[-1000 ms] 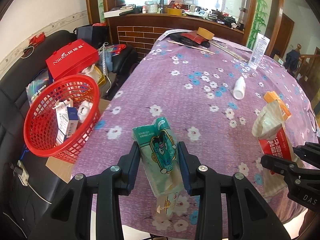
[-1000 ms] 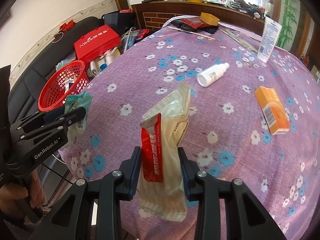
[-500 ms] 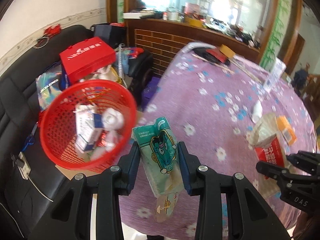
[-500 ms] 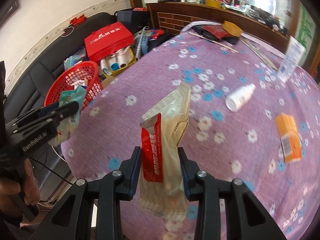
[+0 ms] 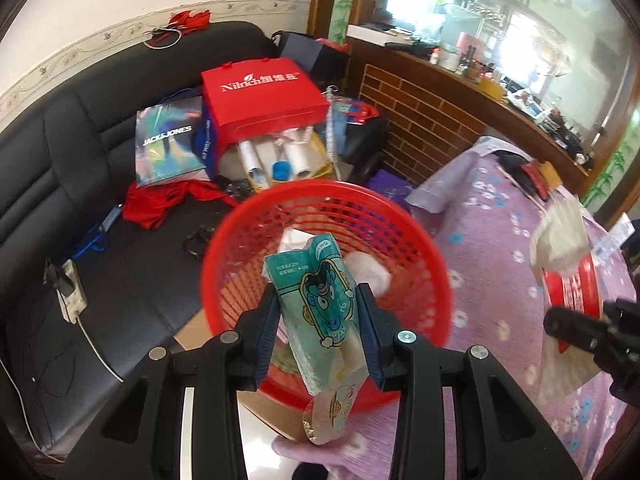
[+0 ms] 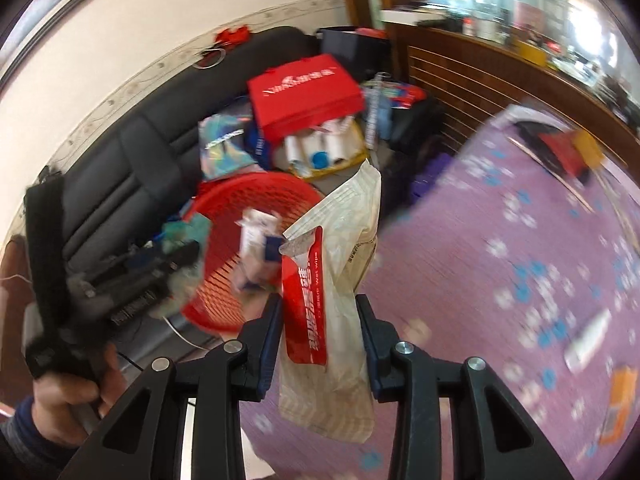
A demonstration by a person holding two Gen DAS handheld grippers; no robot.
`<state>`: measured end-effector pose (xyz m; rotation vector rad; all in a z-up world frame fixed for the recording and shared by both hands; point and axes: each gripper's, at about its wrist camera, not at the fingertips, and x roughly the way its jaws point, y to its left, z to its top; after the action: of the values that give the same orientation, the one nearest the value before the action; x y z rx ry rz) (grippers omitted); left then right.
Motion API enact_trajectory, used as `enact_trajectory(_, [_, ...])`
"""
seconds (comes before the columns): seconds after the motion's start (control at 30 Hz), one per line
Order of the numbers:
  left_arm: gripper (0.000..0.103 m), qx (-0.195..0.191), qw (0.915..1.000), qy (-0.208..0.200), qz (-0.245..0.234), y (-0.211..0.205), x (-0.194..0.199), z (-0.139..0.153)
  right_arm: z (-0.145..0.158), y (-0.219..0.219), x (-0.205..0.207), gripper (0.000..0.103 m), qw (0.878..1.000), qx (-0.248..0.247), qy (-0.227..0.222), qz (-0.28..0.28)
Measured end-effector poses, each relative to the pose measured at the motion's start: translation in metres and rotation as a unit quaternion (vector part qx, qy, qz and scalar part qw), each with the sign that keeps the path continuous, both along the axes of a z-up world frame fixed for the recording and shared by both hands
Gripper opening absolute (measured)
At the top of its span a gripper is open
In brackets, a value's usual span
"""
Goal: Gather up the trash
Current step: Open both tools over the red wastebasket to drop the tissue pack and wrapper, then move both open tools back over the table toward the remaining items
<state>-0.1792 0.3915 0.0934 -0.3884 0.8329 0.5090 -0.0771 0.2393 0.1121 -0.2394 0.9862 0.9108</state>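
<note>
Two Wrappers Held Near the Red Basket

Two pieces of trash are held up, one in each gripper. A soft teal plastic packet with a cartoon horse [image 5: 320, 312] is squeezed between the closed fingers of the left gripper [image 5: 318, 334]. It is held just above the near rim of the round red plastic mesh basket [image 5: 416, 240]. A white box and some crumpled white paper can be seen inside the basket.

A crinkly cream wet-wipe bag with a red label [image 6: 340, 280] is pinched in the right gripper [image 6: 320, 336]. This bag is held over the edge of the purple flowered tablecloth [image 6: 500, 280], beside the basket and not yet over it. The right view is blurred, so small things there cannot be made out.

The basket sits on a piece of brown cardboard [image 5: 192, 332] on the black leather sofa [image 5: 60, 160]. A red paper gift bag [image 5: 264, 96] is seen behind it.

Some things could go wrong. If the teal packet is let go now, it could catch the near rim and fall to the floor. The basket could be tipped if its rim is bumped. The cream bag is long and floppy, so it could be caught on the rim or on the left gripper as it is carried across.
</note>
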Motion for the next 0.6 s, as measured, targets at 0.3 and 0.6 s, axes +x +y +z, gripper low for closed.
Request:
enact_trajectory(0.3, [0.057, -0.001, 1.0, -0.003, 0.008, 0.029, 0.003, 0.0, -0.006, 0.066, 0.027, 0.055, 1.0, 0.009, 0.029, -0.003])
enact_trajectory(0.6, [0.072, -0.01, 0.9994, -0.021, -0.025, -0.006, 0.0, 0.003, 0.007, 0.002, 0.014, 0.059, 0.997, 0.04, 0.04, -0.052])
